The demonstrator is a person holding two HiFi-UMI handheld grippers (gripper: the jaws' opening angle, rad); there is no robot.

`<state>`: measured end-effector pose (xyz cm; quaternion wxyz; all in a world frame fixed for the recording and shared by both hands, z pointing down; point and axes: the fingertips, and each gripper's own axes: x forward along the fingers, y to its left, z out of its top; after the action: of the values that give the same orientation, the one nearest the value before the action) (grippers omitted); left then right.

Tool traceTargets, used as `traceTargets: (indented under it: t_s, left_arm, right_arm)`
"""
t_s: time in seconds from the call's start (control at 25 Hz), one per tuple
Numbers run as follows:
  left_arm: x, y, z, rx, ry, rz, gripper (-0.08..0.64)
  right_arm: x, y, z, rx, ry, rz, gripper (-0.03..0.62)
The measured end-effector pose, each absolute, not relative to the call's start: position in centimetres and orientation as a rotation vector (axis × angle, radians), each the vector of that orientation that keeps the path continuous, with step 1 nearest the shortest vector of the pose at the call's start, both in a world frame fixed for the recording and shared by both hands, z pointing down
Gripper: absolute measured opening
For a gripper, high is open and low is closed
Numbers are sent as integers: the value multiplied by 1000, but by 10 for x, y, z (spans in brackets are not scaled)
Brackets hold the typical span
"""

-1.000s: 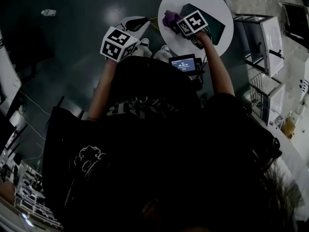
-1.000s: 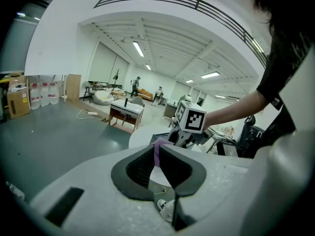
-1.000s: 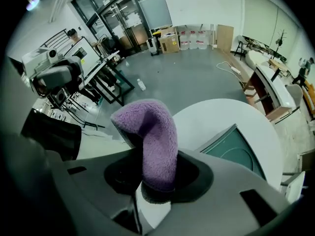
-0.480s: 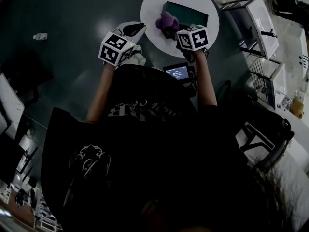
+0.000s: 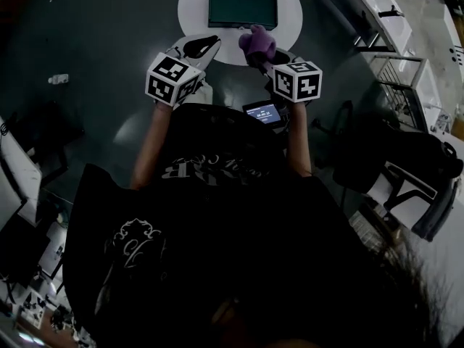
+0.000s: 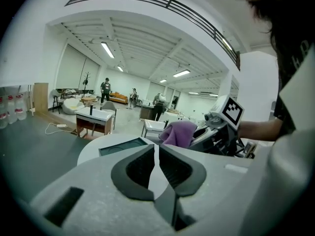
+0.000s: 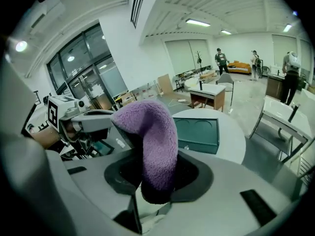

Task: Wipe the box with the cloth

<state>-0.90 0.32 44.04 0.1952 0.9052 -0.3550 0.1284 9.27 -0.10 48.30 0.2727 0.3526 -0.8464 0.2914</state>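
Observation:
A dark green flat box (image 5: 243,9) lies on the round white table (image 5: 194,6). My right gripper (image 5: 264,56) is shut on a purple fleecy cloth (image 5: 255,42), held over the table's near edge and apart from the box. In the right gripper view the cloth (image 7: 150,136) stands up out of the jaws, with the box (image 7: 197,134) beyond it. My left gripper (image 5: 197,47) hovers at the table's near left edge with its jaws together on nothing (image 6: 156,149). From there I see the box (image 6: 123,145) ahead and the cloth (image 6: 178,132) to the right.
A small lit screen (image 5: 264,112) hangs at the person's waist. White desks (image 5: 388,17) and a black chair (image 5: 406,172) stand to the right of the table. A bottle (image 5: 58,79) lies on the dark floor at left. People stand far off (image 7: 221,60).
My right gripper has drawn the cloth back from the box's left end to the table's near edge. The left gripper has kept its place beside the table. The head view has shifted.

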Motion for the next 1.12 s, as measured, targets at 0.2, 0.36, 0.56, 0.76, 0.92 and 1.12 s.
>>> traceTargets:
  t_s: [0.2, 0.36, 0.56, 0.76, 0.92, 1.12]
  left_arm:
    - [33, 51, 441, 2534, -1013, 384, 24]
    - [51, 89, 442, 2511, -1051, 396, 25]
    - [66, 124, 439, 2506, -1074, 421, 25]
    - [72, 142, 432, 2527, -1067, 429, 25]
    - [69, 150, 431, 2532, -1060, 434, 23]
    - [58, 154, 434, 2543, -1039, 432, 25]
  right_arm:
    - [132, 50, 480, 971, -2314, 799, 110]
    - [152, 85, 474, 971, -2360, 808, 110]
    - [155, 114, 469, 937, -2402, 796, 110]
    - [145, 131, 461, 904, -2435, 784, 110]
    - [136, 140, 455, 900, -2456, 804, 110]
    - [128, 143, 455, 930, -2439, 819, 110]
